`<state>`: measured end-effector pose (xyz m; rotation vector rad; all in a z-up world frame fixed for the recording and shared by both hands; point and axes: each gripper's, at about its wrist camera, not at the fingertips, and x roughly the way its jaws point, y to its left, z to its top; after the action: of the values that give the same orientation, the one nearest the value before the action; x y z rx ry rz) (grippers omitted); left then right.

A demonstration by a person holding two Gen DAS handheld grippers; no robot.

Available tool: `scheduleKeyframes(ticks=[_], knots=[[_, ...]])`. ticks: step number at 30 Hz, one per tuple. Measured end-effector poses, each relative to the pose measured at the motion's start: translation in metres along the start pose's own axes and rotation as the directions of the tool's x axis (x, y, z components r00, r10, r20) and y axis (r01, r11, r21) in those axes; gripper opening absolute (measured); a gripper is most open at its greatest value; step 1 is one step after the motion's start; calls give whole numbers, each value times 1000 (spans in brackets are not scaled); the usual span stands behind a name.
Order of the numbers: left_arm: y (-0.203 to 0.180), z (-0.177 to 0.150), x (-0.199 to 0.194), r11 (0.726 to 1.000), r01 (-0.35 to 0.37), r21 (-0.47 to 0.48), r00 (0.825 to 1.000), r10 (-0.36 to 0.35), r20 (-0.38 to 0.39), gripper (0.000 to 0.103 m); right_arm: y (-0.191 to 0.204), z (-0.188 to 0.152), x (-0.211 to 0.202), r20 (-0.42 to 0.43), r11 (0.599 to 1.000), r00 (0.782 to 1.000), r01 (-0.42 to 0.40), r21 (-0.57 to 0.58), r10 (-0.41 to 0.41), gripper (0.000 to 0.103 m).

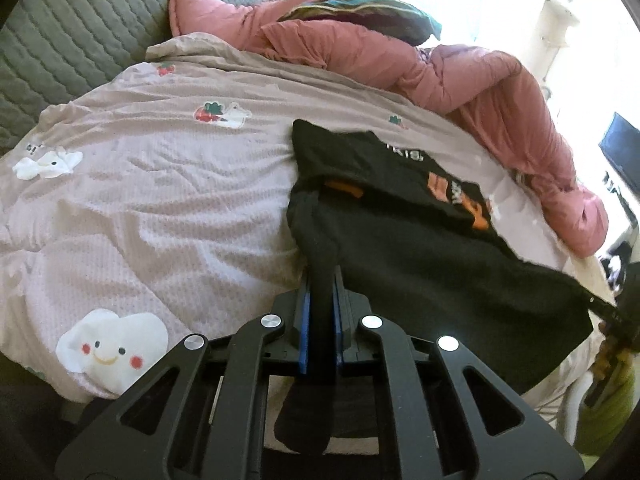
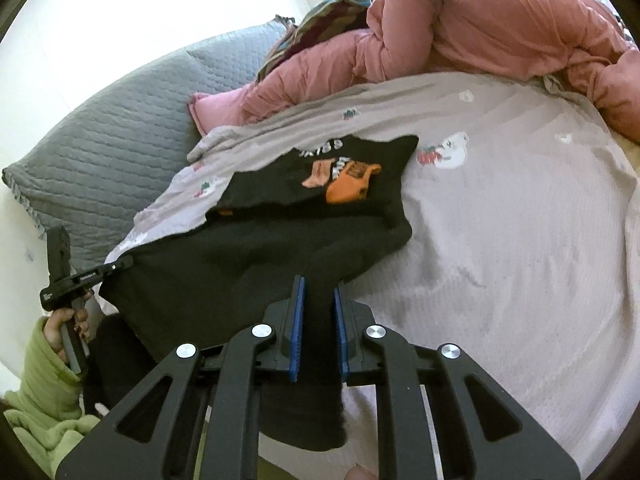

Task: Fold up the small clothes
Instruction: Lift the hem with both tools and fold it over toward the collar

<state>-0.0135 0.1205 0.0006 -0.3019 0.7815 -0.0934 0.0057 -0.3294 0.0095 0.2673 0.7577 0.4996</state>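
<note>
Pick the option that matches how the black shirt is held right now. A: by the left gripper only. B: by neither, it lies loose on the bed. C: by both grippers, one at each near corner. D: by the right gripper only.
C: the black shirt runs between the closed blue-padded fingers of the left gripper and of the right gripper, its far part lying on the bedsheet.

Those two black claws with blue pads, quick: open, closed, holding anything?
Left gripper: closed on the small black shirt with orange print.
Right gripper: closed on the same shirt's other edge.

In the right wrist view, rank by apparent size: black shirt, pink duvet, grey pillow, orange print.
1. Black shirt, though it lies nearest the camera, so unsure against the next.
2. Pink duvet.
3. Grey pillow.
4. Orange print, clearly smallest.
</note>
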Motion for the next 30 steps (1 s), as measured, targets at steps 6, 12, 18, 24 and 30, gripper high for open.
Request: scheduleKeyframes(ticks=[6, 12, 18, 24, 30], knots=[[-1, 17, 4, 999, 36, -23, 999, -36, 10, 3, -3, 21, -10, 79, 1000, 996, 27, -1, -27, 1], [-5, 29, 14, 999, 43, -25, 999, -43, 3, 3, -14, 39, -14, 87, 998, 994, 64, 24, -66, 1], [-1, 21, 13, 999, 38, -22, 999, -38, -11, 3, -14, 16, -5, -19, 997, 997, 79, -4, -79, 7], [9, 5, 12, 999, 28, -28, 999, -29, -35, 3, -11, -23, 14, -167, 997, 983, 81, 7, -79, 29], [17, -12, 14, 998, 29, -52, 997, -32, -64, 3, -13, -54, 21, -253, 992, 963, 114, 54, -97, 39]])
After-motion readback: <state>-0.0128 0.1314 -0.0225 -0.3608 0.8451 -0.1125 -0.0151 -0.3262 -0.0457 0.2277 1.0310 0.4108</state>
